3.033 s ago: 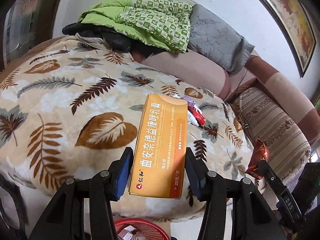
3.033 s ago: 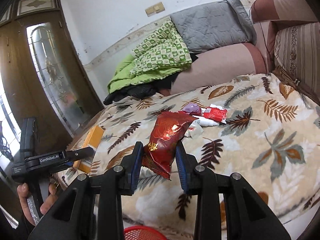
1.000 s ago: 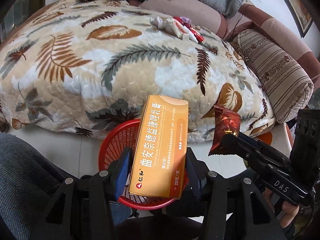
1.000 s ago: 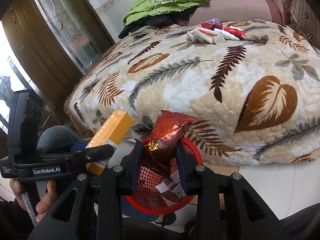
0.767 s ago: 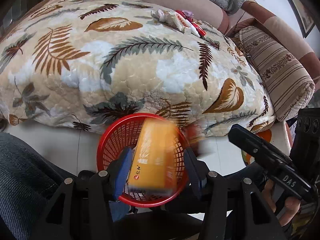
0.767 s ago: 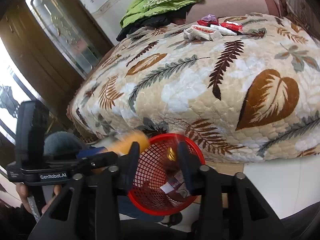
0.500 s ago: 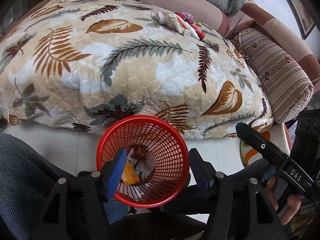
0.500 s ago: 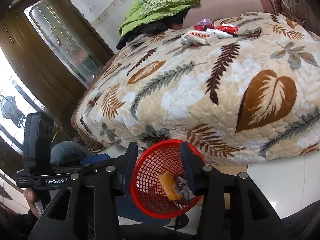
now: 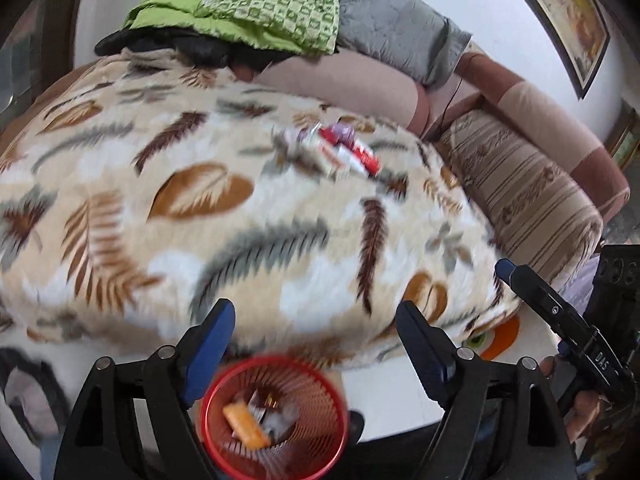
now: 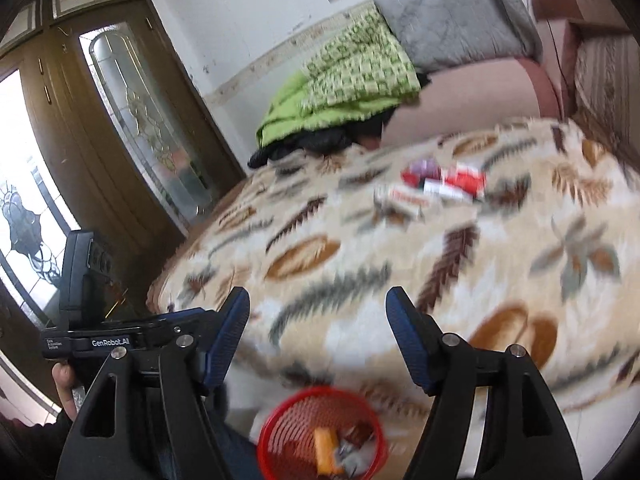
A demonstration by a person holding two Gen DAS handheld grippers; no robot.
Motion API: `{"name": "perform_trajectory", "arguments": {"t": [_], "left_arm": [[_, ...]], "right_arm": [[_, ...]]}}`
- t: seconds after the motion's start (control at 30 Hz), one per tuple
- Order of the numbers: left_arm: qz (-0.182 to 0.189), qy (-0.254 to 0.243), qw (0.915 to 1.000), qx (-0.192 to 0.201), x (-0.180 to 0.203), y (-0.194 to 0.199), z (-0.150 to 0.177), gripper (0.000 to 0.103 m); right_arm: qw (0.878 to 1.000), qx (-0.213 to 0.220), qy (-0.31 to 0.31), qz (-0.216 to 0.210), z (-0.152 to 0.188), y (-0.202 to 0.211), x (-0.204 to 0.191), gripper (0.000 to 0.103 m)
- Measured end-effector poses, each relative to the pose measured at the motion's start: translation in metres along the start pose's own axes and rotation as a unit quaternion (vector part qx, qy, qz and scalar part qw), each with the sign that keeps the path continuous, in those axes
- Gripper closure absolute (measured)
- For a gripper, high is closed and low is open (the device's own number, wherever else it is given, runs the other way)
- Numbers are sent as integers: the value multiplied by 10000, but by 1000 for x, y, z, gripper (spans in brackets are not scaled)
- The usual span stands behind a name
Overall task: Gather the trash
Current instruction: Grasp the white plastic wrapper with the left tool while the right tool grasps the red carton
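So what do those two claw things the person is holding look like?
Each claw is a black plastic frame with silver screws and two fingers padded in dark blue. The left claw carries white lettering, "GenRobot.AI", along its side, readable in the right camera. The right claw has "DAS" printed in white on one finger, seen from the left camera. Both have boxy black handle blocks. No cables show.

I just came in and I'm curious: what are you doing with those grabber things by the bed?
A person is collecting trash with two handheld grippers. The orange box already lies in the red basket on the floor. The left gripper and the right gripper hold nothing, their jaws opening wider. More wrappers wait on the leaf-patterned blanket.
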State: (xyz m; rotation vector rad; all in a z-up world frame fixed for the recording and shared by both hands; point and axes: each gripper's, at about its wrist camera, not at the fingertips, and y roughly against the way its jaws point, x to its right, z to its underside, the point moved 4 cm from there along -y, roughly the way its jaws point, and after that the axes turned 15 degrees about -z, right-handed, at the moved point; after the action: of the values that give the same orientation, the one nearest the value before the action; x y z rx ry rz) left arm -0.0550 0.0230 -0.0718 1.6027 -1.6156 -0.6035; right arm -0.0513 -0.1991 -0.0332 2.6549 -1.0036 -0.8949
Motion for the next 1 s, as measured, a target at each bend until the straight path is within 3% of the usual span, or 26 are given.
{"name": "perform_trajectory", "arguments": {"t": [0.13, 0.27, 0.43, 0.67, 0.77, 1.0], "left_arm": [[105, 186, 9997, -153, 7, -27, -48, 16], [75, 751, 9966, -326, 9, -63, -87, 16], [51, 1174, 9915, -560, 20, -111, -120, 16], [173, 1223, 9891, -804, 49, -193, -158, 16], [177, 1192, 9893, -819, 58, -223, -169, 16], [-152, 1033, 9901, -938, 70, -274, -179, 19]], "right_arm": [[9996, 132, -222, 62, -49, -16, 35, 33], [9978, 353, -521, 186, -90, -33, 76, 33], [9962, 411, -637, 422, -122, -63, 132, 33], [9868, 452, -1527, 297, -118, -102, 233, 31], [9838, 288, -1696, 504, -115, -120, 271, 31], [9765, -14, -2048, 672, -109, -166, 336, 31]]}}
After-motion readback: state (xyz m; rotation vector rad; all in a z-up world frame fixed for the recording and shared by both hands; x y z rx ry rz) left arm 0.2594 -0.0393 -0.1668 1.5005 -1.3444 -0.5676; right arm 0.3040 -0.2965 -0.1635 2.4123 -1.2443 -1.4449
